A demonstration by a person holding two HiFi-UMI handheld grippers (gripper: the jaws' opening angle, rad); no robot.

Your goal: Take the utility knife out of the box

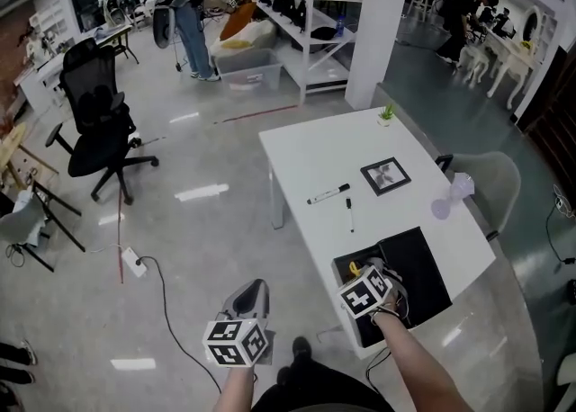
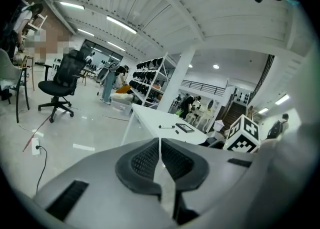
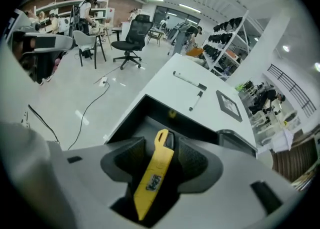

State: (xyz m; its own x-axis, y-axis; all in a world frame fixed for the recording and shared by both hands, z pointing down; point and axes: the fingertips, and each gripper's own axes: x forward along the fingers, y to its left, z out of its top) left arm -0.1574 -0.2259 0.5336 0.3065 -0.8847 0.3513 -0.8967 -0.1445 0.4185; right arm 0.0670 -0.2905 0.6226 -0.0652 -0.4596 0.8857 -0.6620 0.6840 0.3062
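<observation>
A yellow utility knife (image 3: 154, 174) lies slanted inside the black box (image 3: 150, 109) at the near end of the white table (image 1: 315, 163). My right gripper (image 3: 159, 159) points steeply down into the box. Its jaws stand wide on either side of the knife, with a gap showing on the left side. In the head view its marker cube (image 1: 366, 293) covers the box (image 1: 409, 280), and a bit of yellow (image 1: 354, 268) shows beside it. My left gripper (image 1: 253, 293) hangs over the floor left of the table, its pads (image 2: 150, 160) pressed together on nothing.
Further along the table lie a marker (image 1: 328, 193), a pen (image 1: 349, 214), a framed picture (image 1: 386, 175) and a small plant (image 1: 387, 114). A pale chair (image 1: 493, 178) stands at the right edge. A black office chair (image 1: 94, 122) and a power strip with cable (image 1: 135, 264) are on the floor.
</observation>
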